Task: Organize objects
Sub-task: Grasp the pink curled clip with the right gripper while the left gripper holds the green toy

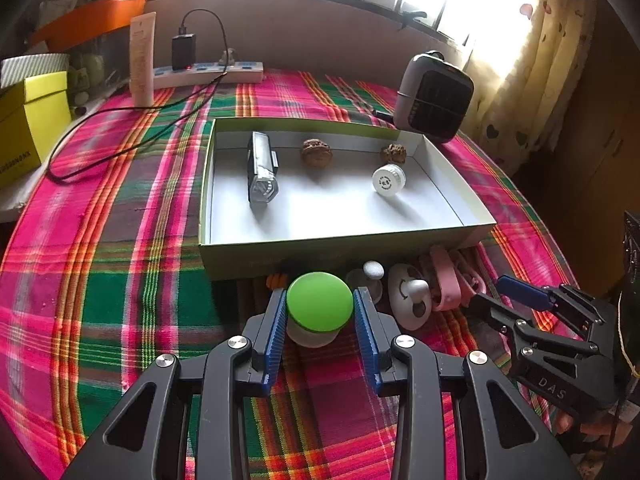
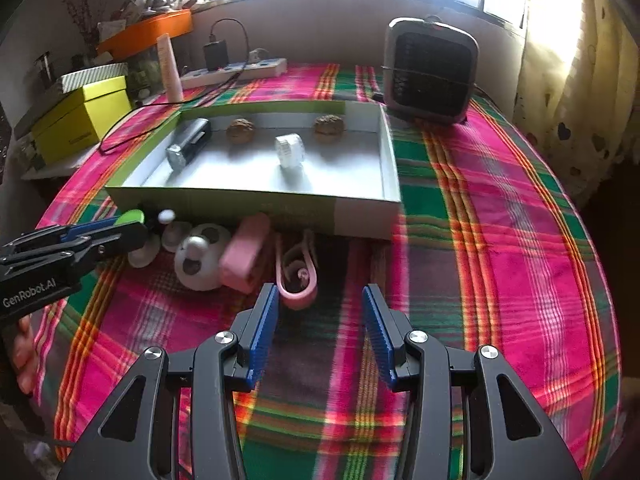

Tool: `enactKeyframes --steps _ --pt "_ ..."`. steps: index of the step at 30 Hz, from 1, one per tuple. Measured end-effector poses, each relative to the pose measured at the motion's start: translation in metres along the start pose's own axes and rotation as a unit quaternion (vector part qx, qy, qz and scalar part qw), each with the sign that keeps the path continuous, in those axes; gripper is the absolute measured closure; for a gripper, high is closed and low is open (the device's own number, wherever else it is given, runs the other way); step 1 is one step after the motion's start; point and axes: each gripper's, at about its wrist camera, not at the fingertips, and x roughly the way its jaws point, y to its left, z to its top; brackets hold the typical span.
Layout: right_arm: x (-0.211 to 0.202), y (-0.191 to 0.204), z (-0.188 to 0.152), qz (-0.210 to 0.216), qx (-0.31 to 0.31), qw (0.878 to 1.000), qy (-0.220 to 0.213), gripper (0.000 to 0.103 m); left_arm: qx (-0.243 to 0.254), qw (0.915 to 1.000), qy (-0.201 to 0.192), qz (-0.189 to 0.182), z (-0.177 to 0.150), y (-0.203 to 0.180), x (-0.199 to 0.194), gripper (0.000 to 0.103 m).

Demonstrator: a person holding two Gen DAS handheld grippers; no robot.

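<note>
Left wrist: left tool pinches green-lidded jar; right tool spread; box holds flashlight.

The tablecloth is woven plaid cloth, matt and slightly ribbed. The shallow box looks like matt cardboard, white inside. A flashlight in it has a dull metallic sheen, and two walnuts are rough and wrinkled. The green-lidded jar is smooth, semi-gloss plastic. The left gripper has ridged blue pads, matt black frames and shiny metal bolts.
</note>
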Motion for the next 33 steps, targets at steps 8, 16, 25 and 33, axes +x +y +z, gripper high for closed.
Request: enactKeyframes --steps 8,16,25,33 --pt "0.005 0.004 0.002 0.015 -0.014 1.000 0.000 0.058 -0.001 1.0000 0.005 0.001 -0.001 0.000 0.003 0.071" --pt "0.016 0.006 0.010 0.018 -0.028 0.999 0.008 0.058 0.001 0.9999 0.016 0.004 -0.003 0.001 0.011 0.070" --pt "0.021 0.006 0.015 0.024 -0.034 0.999 0.001 0.058 0.000 0.9998 0.016 0.015 0.002 0.002 0.017 0.069" --pt "0.020 0.006 0.014 0.028 -0.033 0.999 -0.001 0.070 0.004 0.9997 0.013 0.020 0.001 0.001 0.017 0.073"
